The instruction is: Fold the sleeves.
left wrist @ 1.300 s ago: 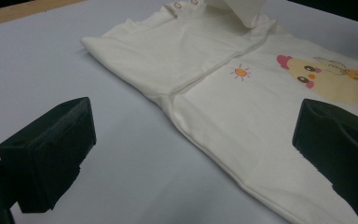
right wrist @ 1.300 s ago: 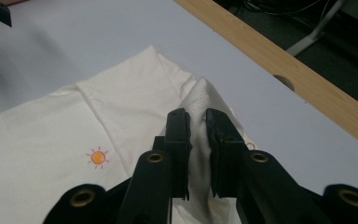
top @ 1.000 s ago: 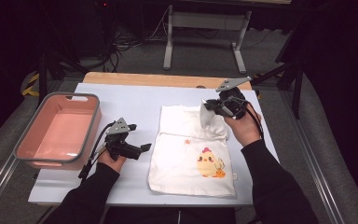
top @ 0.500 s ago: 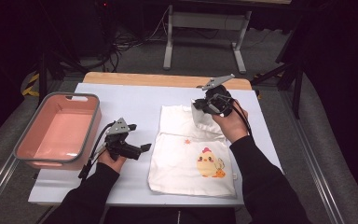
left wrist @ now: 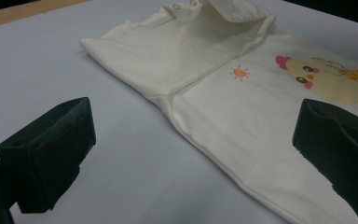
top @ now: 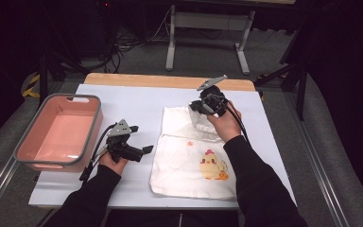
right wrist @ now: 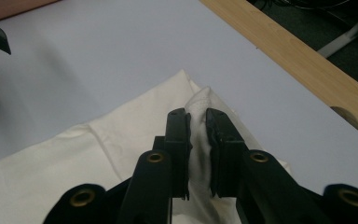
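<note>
the cream baby garment [top: 196, 161] lies flat on the white mat [top: 137, 106] of the counter, its chick print [top: 211, 165] toward the person's side. all places here are told from that garment. the right tongs [top: 199, 108] hang over its far end and are clamped on a pinch of cloth there; in the right gripper view the fabric [right wrist: 198, 140] is squeezed between the two black jaws, and the lifted corner bends back over the rest of the garment. the left tongs [top: 144, 150] rest just beside its left edge, low over the mat, jaws spread wide with nothing between them; in the left gripper view the garment's left edge [left wrist: 200, 140] lies ahead of them. a pink tub [top: 59, 135] stands well to the left of the garment, beyond the left tongs.

the step in hand looks like a fold: the far end is being brought over toward the printed part. the next move likely calls for carrying the pinched corner toward the print, keeping it low so the cloth lays down smooth, then letting go once the edge lines up. the left tongs could pin the near left edge so the garment doesn't slide. the thin cloth may bunch or slip out of the grip if pulled quickly.
</note>
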A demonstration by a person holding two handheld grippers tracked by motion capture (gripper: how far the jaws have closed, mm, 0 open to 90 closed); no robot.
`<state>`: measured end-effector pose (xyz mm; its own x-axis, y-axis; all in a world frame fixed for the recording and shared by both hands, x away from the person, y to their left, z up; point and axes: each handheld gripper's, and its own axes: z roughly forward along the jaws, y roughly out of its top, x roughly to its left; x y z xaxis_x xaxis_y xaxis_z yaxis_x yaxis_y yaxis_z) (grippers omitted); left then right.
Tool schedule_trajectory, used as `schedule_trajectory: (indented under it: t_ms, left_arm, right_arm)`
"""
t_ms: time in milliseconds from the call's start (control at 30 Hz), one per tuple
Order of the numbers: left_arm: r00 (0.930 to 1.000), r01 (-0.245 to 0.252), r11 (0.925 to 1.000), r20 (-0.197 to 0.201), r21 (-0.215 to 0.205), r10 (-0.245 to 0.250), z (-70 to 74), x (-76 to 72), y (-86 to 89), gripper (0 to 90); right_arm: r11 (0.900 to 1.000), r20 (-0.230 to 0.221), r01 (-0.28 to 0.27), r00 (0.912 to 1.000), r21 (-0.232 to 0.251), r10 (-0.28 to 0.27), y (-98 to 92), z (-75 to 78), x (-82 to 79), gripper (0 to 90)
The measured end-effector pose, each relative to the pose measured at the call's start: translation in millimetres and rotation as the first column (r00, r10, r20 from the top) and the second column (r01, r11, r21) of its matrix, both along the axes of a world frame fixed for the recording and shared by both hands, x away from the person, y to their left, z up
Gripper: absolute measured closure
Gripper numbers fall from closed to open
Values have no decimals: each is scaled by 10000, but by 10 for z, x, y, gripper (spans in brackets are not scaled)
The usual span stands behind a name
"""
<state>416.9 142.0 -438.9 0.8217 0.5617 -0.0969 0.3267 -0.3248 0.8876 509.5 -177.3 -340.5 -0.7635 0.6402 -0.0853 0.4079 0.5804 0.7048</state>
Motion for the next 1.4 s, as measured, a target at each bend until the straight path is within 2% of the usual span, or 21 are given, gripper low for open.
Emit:
schedule_trajectory:
  t_ms: [167,333,500,667,933,1033,1133,1200,1300,1367,1400]
  left_arm:
    - [10000,22,10000,12,15,-22,0,2,0,1]
    - [10000,26,10000,18,13,-26,0,1,0,1]
    - [10000,18,10000,2,2,-18,-1,0,-1,1]
    - [10000,10,10000,-5,-18,-10,0,-1,0,1]
    - [10000,12,10000,-30,-29,-12,0,-2,2,1]
    - [10000,17,10000,-30,-14,-17,0,-1,3,1]
    - [10000,18,10000,-25,0,-18,0,1,5,1]
    - [10000,8,10000,-34,-19,-9,0,-1,4,1]
    - [10000,1,10000,-37,-28,-1,1,-2,5,1]
    - [10000,12,10000,-25,-34,-12,0,-1,4,1]
    - [10000,12,10000,-25,-34,-12,0,-1,4,1]
  right_arm:
    - [9995,-310,-65,9995,-314,56,105,-141,55,795]
    - [9992,-511,-88,9987,-390,68,158,-217,88,795]
    - [9977,-683,-28,9977,-674,-18,234,-295,133,795]
    - [9971,-719,135,9972,-752,-189,286,-322,163,795]
    - [9959,-877,-121,9961,-891,42,404,-380,175,790]
    - [9969,-986,-163,9951,-772,86,449,-393,185,779]
    - [9976,-1134,-452,9928,-527,390,507,-420,188,696]
    - [9966,-1341,-777,9883,-274,734,532,-431,185,685]
    - [9940,-1296,-1093,9856,28,1088,558,-408,153,587]
    - [9934,-1068,-1073,9881,412,1111,511,-321,124,533]
    - [9934,-1068,-1073,9881,412,1111,511,-321,124,533]
